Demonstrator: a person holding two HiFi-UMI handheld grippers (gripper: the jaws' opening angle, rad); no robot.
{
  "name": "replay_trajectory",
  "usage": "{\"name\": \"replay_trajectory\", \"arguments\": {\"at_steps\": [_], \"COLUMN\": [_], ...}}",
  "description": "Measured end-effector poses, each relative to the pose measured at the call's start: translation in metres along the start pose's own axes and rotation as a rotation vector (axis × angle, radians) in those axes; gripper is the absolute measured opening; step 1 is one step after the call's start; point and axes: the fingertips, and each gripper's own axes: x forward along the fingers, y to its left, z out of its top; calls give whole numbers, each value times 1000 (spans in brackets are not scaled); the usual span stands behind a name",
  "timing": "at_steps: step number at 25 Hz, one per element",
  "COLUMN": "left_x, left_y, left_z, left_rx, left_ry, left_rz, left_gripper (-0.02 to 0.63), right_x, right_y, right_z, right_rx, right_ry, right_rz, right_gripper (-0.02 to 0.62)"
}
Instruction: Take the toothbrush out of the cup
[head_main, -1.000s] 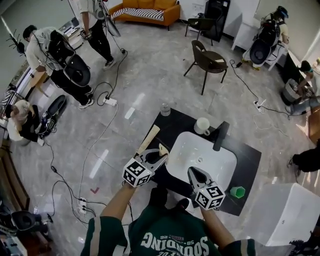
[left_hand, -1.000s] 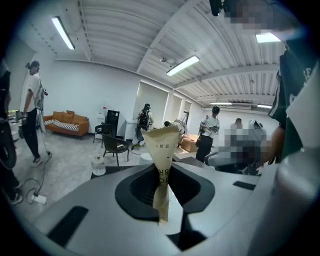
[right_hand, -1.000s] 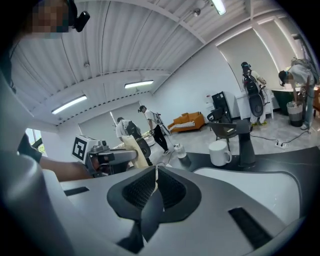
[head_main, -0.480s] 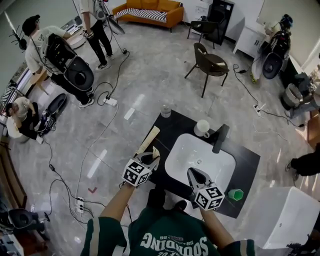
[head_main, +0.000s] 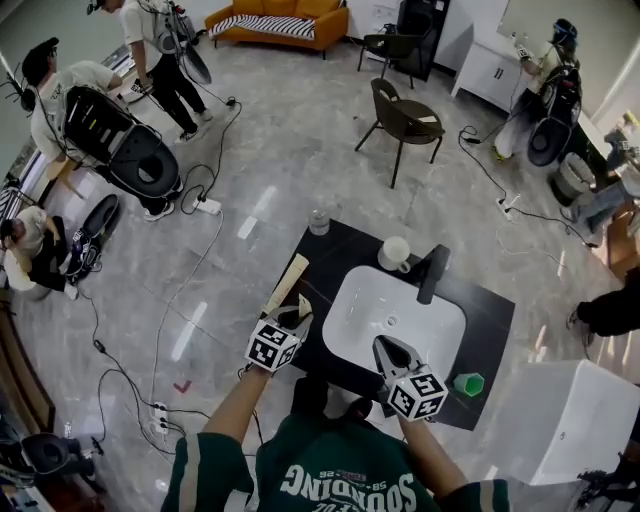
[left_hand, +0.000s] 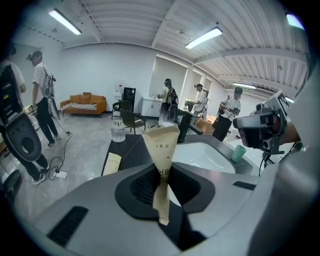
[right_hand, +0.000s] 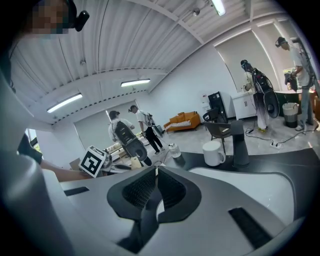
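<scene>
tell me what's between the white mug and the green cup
The white sink fills that stretch, with the black tap standing at its rim close to the white mug. The green cup sits past the basin. The head view shows this.

In the left gripper view, the middle of the paper package (left_hand: 162, 145) is covered at frame centre by the jaws of the left gripper (left_hand: 162, 175). Its print is partly hidden, and what is wrapped inside cannot be told. In the head view, the inside of the white cup (head_main: 395, 252), above centre, is too small to be made out. The white box (head_main: 560, 430) at lower right is cut off by the frame's edge.
</scene>
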Motion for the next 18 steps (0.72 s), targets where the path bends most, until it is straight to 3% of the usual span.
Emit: {"name": "replay_trajectory", "arguments": {"at_steps": [18], "left_x": [69], "left_y": [28], "left_z": [6], "left_rx": [-60], "left_ry": [42], "left_rz": [-32], "left_gripper": [64], "right_x": [-8], "right_y": [-37], "right_z": [4], "right_rx": [52], "right_ry": [-29], "right_rz": [-141], "right_gripper": [44]}}
